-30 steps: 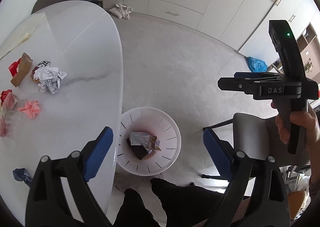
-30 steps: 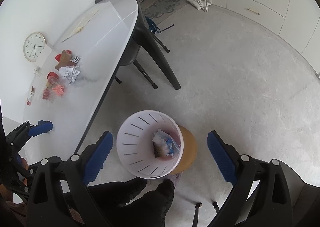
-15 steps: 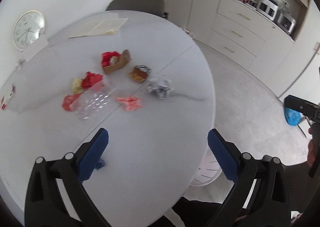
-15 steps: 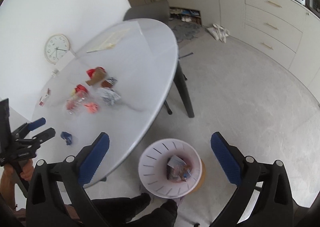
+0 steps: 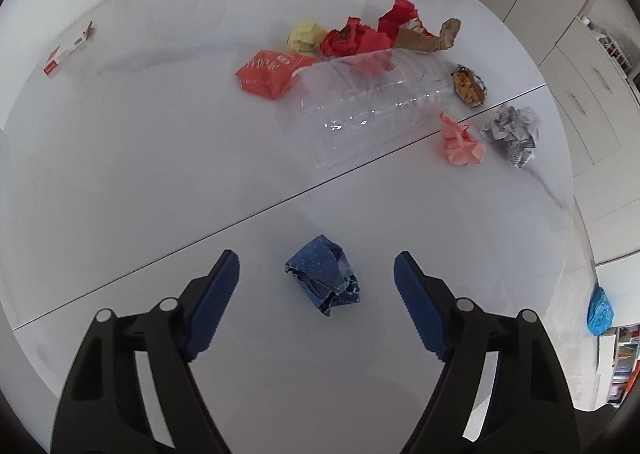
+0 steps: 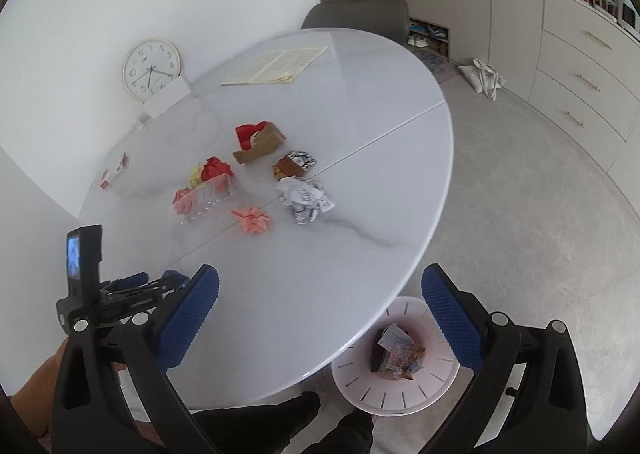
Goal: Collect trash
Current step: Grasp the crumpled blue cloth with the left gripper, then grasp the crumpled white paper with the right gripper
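Observation:
A crumpled blue wrapper (image 5: pixel 324 280) lies on the white round table (image 5: pixel 160 174), between the fingers of my left gripper (image 5: pixel 316 266). Its jaws are closing and the pads stand clear of the wrapper on both sides. Farther back lie pink paper (image 5: pixel 460 140), grey printed paper (image 5: pixel 512 130), a clear plastic tray (image 5: pixel 368 102), a red packet (image 5: pixel 266 72) and red and yellow wads. My right gripper (image 6: pixel 320 294) hangs open and empty above the table's near edge. Below it stands a white bin (image 6: pixel 360 386) with several wrappers inside. The left gripper (image 6: pixel 132 286) shows at the lower left there.
A wall clock (image 6: pixel 150 68), an open booklet (image 6: pixel 276 64) and a small box (image 6: pixel 116 170) sit at the table's far side. A grey chair (image 6: pixel 360 12) stands behind it. Cabinets line the right wall. A tote bag (image 6: pixel 484 78) and a blue bag (image 5: pixel 600 312) lie on the floor.
My left gripper swung from above the bin across the table and sank over the blue wrapper, its jaws narrowing. The right gripper rose away from the bin and now faces the table.

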`<control>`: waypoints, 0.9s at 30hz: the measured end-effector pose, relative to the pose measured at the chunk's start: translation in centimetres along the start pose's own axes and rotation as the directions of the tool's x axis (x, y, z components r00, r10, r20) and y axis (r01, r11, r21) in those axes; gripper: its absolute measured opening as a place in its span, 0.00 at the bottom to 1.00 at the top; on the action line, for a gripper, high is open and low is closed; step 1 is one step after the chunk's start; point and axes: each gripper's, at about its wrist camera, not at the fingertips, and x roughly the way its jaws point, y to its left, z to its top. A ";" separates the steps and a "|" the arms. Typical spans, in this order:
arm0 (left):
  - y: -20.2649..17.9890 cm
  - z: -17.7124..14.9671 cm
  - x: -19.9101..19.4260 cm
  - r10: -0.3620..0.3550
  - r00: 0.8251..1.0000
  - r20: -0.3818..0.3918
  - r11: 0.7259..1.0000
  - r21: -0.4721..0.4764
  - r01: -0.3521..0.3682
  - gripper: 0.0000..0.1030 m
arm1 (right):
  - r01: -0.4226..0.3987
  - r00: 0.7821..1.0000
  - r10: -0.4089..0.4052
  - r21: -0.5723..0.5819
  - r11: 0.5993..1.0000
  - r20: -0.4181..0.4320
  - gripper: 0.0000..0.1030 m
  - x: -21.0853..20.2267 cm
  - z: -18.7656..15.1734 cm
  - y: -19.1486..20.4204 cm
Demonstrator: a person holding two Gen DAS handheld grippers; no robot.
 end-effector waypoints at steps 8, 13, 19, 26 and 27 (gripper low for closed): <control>0.9 -0.6 2.7 -0.035 0.997 -0.072 0.999 -0.030 0.033 0.37 | -0.014 0.999 0.013 -0.038 0.999 -0.031 0.98 1.6 0.2 3.0; 1.3 -1.2 2.6 -0.047 0.997 -0.062 0.998 -0.038 0.045 0.30 | -0.030 0.998 0.027 -0.048 0.998 -0.051 0.98 2.9 0.2 4.0; 1.3 -0.9 1.4 -0.053 0.998 -0.044 0.999 -0.008 0.052 0.30 | -0.039 0.995 0.031 -0.089 0.995 -0.090 0.98 7.1 0.6 5.0; 1.1 -0.7 -2.4 -0.057 0.998 0.006 0.996 0.064 0.056 0.30 | 0.026 0.990 -0.040 -0.103 0.994 -0.134 0.95 14.9 4.0 3.6; 1.0 -0.5 -2.8 -0.058 0.998 0.013 0.996 0.075 0.056 0.30 | 0.033 0.989 -0.048 -0.108 0.994 -0.143 0.94 16.3 4.6 3.5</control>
